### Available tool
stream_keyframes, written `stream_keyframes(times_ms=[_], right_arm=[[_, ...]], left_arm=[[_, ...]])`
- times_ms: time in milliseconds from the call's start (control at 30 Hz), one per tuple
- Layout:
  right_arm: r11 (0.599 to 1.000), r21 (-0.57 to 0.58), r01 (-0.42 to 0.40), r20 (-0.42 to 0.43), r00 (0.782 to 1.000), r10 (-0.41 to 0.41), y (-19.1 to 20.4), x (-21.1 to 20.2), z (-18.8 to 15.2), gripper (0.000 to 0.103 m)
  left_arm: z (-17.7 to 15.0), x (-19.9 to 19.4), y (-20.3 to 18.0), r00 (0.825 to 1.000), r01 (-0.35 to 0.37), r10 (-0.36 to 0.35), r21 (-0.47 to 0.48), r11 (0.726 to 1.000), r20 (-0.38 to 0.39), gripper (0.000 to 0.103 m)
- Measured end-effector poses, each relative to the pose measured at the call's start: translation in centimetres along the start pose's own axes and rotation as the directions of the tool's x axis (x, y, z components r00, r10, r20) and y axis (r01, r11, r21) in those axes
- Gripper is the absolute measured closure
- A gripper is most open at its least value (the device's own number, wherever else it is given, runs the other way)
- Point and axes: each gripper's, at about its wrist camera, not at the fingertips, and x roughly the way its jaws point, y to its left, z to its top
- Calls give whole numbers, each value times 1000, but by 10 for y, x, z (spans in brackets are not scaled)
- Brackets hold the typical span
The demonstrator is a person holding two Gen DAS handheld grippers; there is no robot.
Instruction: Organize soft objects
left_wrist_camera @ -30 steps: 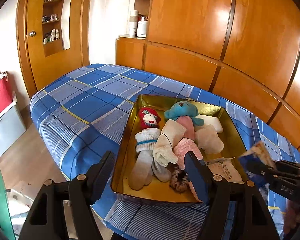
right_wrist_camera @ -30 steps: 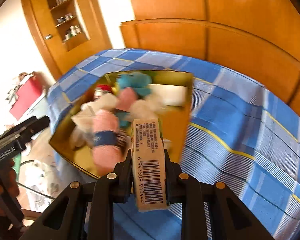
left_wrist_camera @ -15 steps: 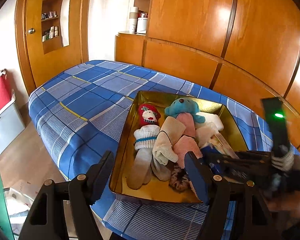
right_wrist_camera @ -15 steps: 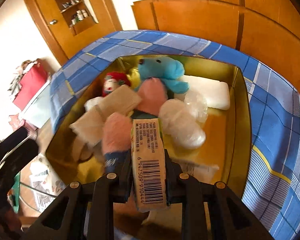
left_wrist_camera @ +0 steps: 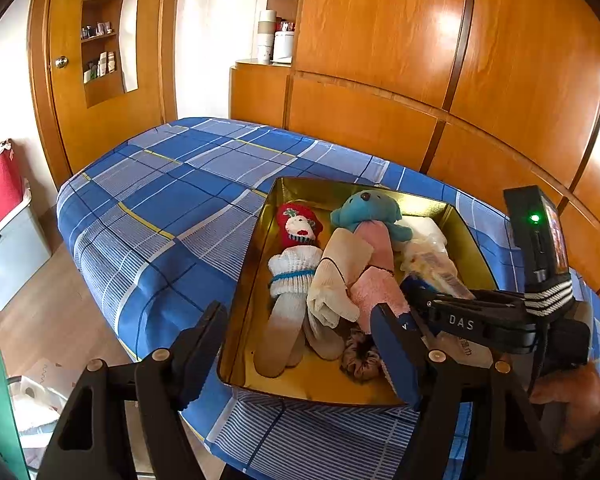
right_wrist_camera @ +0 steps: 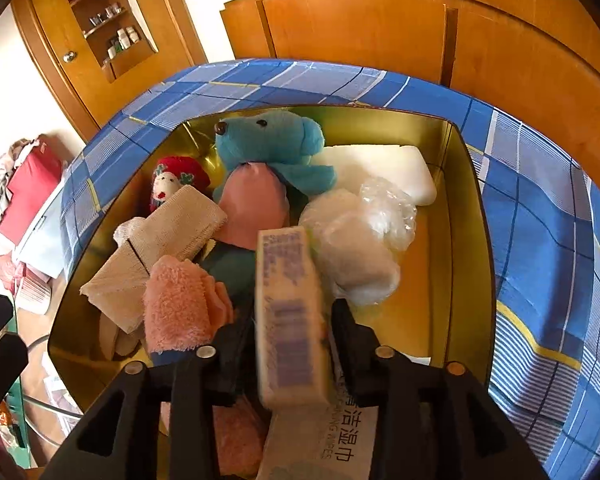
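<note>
I'm letting go now: my right gripper [right_wrist_camera: 290, 332] is opening over the gold tin [right_wrist_camera: 466, 216], and the tissue pack [right_wrist_camera: 288, 320] that I was pinching tight a second ago is sitting loose between the jaws, blurred as if it's slipping down. A moment back I was carrying it in over the checked bedspread [left_wrist_camera: 160, 208]; now it's dropping beside the pink sock [right_wrist_camera: 180, 304] and the blue plush [right_wrist_camera: 272, 140]. My left gripper [left_wrist_camera: 296, 344] is hanging spread apart, empty, at the tin's near edge. Another soft thing going in, I reckon.
</note>
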Motion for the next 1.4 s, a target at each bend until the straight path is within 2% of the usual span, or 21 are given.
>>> stream_keyframes(times_ms=[233,767,867,1033,1400], right_arm=[[1000,18,-10,35,999,9,0,-13,-6,61],[999,17,51,115,992,-52,3,-38,-24,60],[998,21,59,144,988,-61,3,-46,-28,55],[997,31,70,200,977,-75,6,-66,-39,53],[980,88,176,297,935,-194,4,-100,-73,53]], left_arm=[[-1,-2,-1,1000,-1,1,8,1000,2,28],[-3,-9,-5,1000,-7,6,15,1000,24,23],[-3,-12,-5,999,-7,6,15,1000,33,23],[-2,-19,-7,999,-10,9,15,1000,51,19],[-3,-45,-21,990,-1,-6,44,999,142,15]])
